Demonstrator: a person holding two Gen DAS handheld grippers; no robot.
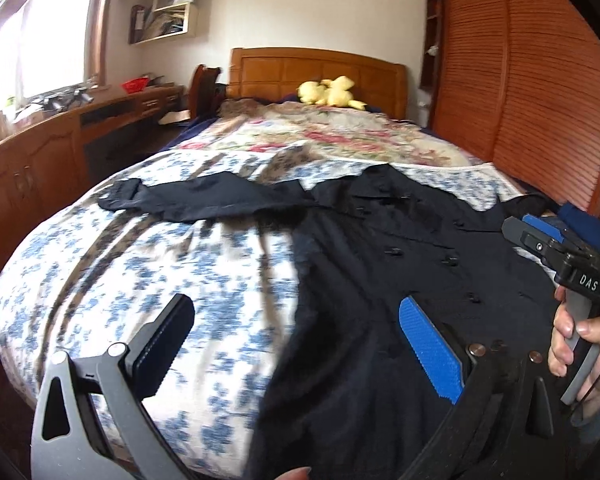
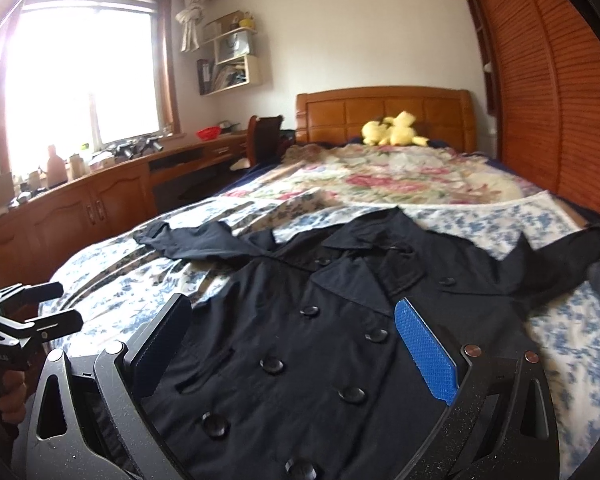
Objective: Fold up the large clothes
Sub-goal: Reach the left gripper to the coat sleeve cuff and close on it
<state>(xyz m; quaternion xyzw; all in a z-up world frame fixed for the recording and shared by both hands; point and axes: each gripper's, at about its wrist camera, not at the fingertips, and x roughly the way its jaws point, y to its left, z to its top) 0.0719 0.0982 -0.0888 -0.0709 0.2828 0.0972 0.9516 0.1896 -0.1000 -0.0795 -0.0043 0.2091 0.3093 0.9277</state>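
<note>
A dark navy double-breasted coat [image 2: 300, 340] lies face up on the bed, buttons showing, collar toward the headboard. One sleeve [image 1: 204, 200] stretches out to the left; the other sleeve [image 2: 559, 256] reaches to the right. My left gripper [image 1: 296, 344] hovers open over the coat's left edge, nothing between its fingers. My right gripper [image 2: 292, 348] is open above the coat's buttoned front, holding nothing. The right gripper [image 1: 547, 240] also shows at the right of the left wrist view, held by a hand [image 1: 579, 340].
The bed has a blue floral cover [image 1: 140, 280] and a pink floral quilt [image 2: 399, 176] further back. A yellow plush toy [image 2: 391, 130] sits by the wooden headboard [image 2: 379, 112]. A louvred wardrobe [image 2: 559, 100] runs along the right; a cluttered wooden desk [image 2: 100, 192] along the left.
</note>
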